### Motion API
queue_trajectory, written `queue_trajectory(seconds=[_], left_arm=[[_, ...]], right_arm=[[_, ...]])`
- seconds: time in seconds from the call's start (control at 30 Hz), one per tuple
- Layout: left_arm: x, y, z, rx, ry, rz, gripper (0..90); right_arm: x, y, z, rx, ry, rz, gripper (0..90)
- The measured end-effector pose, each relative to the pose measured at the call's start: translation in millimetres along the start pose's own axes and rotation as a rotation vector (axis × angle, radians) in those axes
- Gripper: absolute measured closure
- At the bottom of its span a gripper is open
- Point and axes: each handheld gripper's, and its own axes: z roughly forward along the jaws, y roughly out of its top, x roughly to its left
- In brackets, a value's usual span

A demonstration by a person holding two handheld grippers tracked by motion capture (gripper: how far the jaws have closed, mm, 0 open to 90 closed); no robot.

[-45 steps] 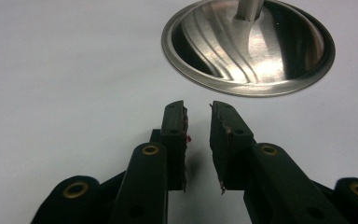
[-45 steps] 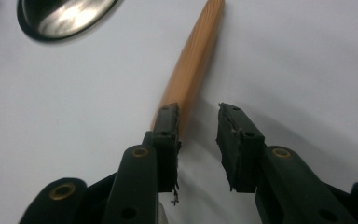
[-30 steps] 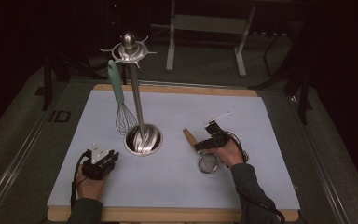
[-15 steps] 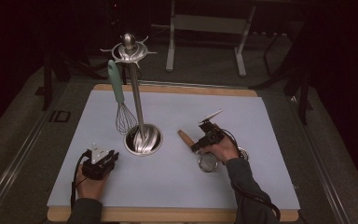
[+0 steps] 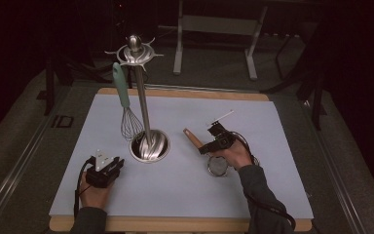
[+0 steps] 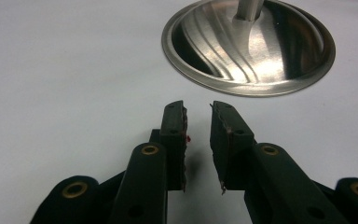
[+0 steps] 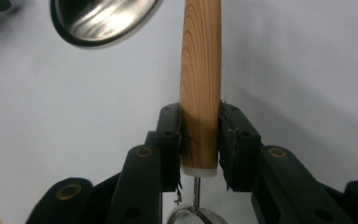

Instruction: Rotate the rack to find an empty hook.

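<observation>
Right gripper view has the right gripper (image 7: pixel 199 140) clamped on the strainer's wooden handle (image 7: pixel 200 84), probably bound for the rack (image 5: pixel 137 53); left gripper (image 6: pixel 198 135) idles, jaws slightly apart.

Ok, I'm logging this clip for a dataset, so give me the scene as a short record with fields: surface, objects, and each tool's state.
surface: pale mat on a wooden board
stand: steel utensil stand, round base, upright
hanging: whisk with teal handle, hung from the stand's top
right tool: shut on the wooden handle of a small strainer
left tool: jaws slightly apart, holding nothing, near the stand's base
</observation>
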Motion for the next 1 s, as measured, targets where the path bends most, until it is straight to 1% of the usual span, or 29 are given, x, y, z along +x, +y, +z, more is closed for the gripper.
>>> queue_trajectory(seconds=[0.07, 0.17, 0.27, 0.47, 0.57, 0.63, 0.67, 0.73, 0.93, 0.97, 1.0], left_arm=[[0.1, 0.0, -0.2, -0.001, 0.0, -0.001, 75.7], [0.1, -0.2, -0.6, -0.005, 0.001, -0.002, 75.7], [0.4, -0.3, -0.8, -0.009, -0.002, -0.006, 75.7], [0.7, -0.5, -1.2, -0.011, -0.004, -0.007, 75.2], [0.9, -0.6, -1.7, -0.014, -0.003, -0.006, 75.2], [1.0, -0.7, -1.8, -0.015, -0.004, -0.008, 75.2], [1.0, -0.7, -1.8, -0.015, -0.004, -0.008, 75.2], [1.1, -0.8, -1.9, -0.017, -0.004, -0.008, 75.2], [0.8, -0.8, -1.9, -0.018, -0.003, -0.008, 75.1], [0.8, -0.8, -1.9, -0.018, -0.003, -0.008, 75.2], [0.8, -0.9, -2.2, -0.023, -0.002, -0.007, 75.2]], right_arm=[[0.8, 1.3, -3.9, -0.012, 0.005, -0.015, 71.0], [1.7, 2.5, -7.8, -0.015, 0.018, -0.039, 70.9], [2.1, 2.6, -10.6, -0.024, 0.018, -0.065, 71.0], [7.3, 1.7, -14.9, -0.054, 0.025, -0.131, 70.9], [9.7, 2.0, -16.9, -0.075, 0.028, -0.15, 70.9], [10.6, 2.8, -19.1, -0.097, 0.032, -0.153, 70.9], [10.6, 2.8, -19.1, -0.097, 0.032, -0.153, 70.9], [11.6, 4.5, -24.1, -0.134, 0.042, -0.151, 70.9], [12.5, 8.0, -32.7, -0.177, 0.046, -0.162, 70.9], [12.5, 8.0, -32.7, -0.177, 0.046, -0.162, 70.9], [13.4, 10.5, -38.4, -0.197, 0.048, -0.165, 70.9]])
